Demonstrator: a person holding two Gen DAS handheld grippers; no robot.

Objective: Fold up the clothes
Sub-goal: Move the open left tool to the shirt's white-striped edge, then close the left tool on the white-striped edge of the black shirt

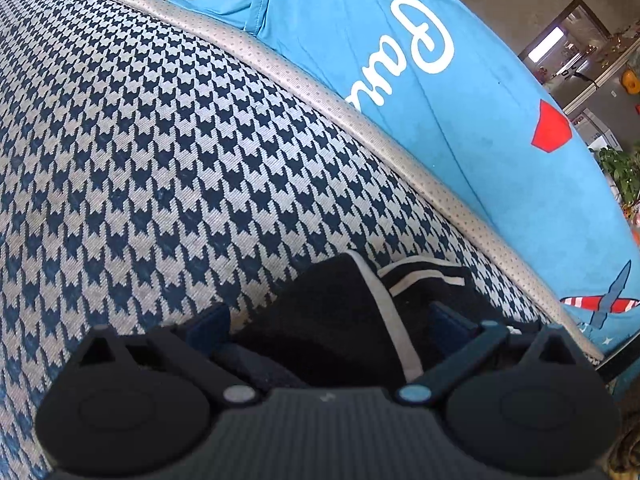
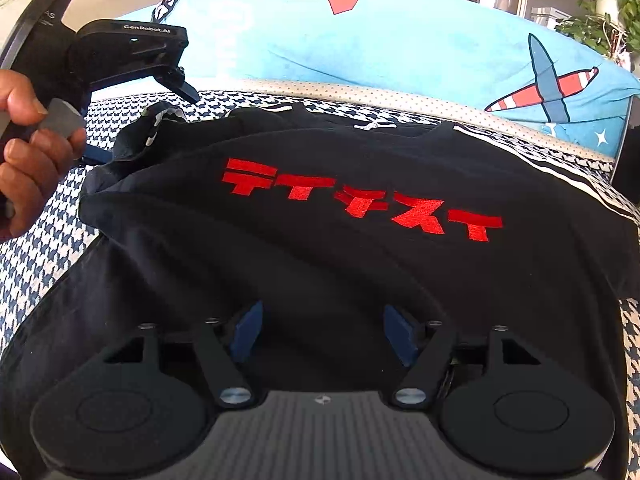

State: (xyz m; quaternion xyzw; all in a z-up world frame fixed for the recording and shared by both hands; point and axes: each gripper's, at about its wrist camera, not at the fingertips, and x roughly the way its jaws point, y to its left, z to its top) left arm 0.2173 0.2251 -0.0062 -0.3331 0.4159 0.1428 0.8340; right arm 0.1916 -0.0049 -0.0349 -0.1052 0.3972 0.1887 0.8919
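Observation:
A black T-shirt (image 2: 340, 264) with red lettering and white stripe trim lies spread on the houndstooth sofa seat (image 2: 44, 236). My right gripper (image 2: 324, 332) is open, its blue fingers (image 2: 248, 330) apart just over the shirt's near hem. My left gripper (image 1: 332, 320) is open with a fold of the black sleeve (image 1: 332, 312) and its white stripe lying between the fingers. In the right wrist view the left gripper (image 2: 140, 128) sits at the shirt's far left sleeve, held by a hand (image 2: 32, 160).
A blue cushion (image 1: 440, 80) with white script and a plane print leans along the sofa back behind a grey piped edge (image 1: 320, 92). Houndstooth seat (image 1: 140, 160) stretches left of the shirt. Plants (image 2: 608, 20) and furniture stand beyond.

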